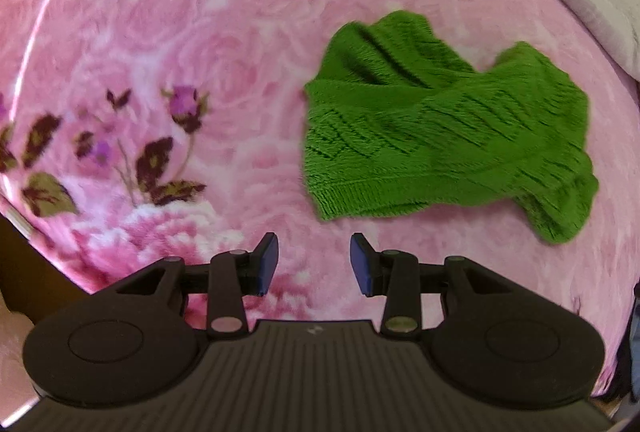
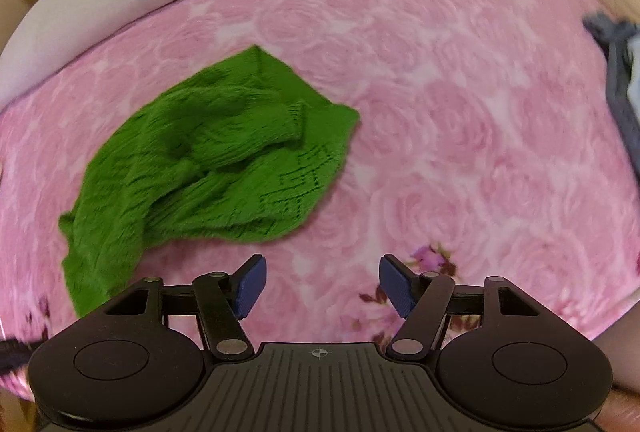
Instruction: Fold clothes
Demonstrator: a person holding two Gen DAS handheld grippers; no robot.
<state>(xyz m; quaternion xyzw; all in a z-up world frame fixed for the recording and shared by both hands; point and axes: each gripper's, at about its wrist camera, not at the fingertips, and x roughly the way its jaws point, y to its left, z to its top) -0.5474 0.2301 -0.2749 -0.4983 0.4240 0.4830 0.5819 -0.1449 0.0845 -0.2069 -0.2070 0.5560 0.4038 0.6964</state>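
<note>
A green knitted garment lies bunched in loose overlapping folds, not squared, on a pink rose-patterned blanket. The left gripper and right gripper hover near its front edge, jaws spread and empty, apparently ready to grasp.

Both views are brightly and softly lit, with only faint shadows in the folds of the green knit. Motion blur smears the pink blanket and its flower print. Fisheye distortion bends the edges; glare whitens the upper left corner of the left view.
</note>
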